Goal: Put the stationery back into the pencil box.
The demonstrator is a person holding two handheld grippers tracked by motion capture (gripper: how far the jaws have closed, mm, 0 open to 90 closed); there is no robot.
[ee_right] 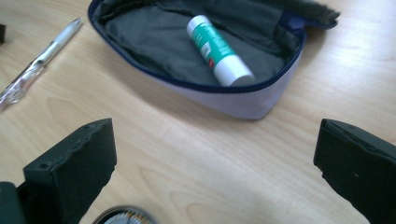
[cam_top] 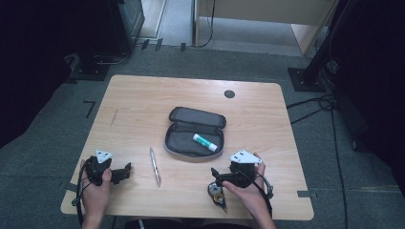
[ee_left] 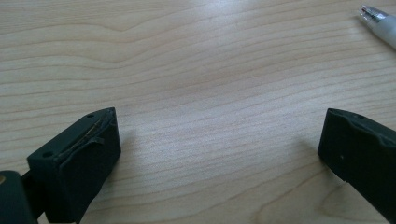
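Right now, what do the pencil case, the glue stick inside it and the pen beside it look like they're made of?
Pencil case: soft grey fabric, matte; its lining creases and the wall sags, with a dark zipper rim. Glue stick: likely smooth plastic, white tube with a green label, slight sheen. Pen: apparently plastic, white barrel and a clear glossy end that catches light.

Glue stick [ee_right: 219,50] label green with small red mark; print too blurred to read.
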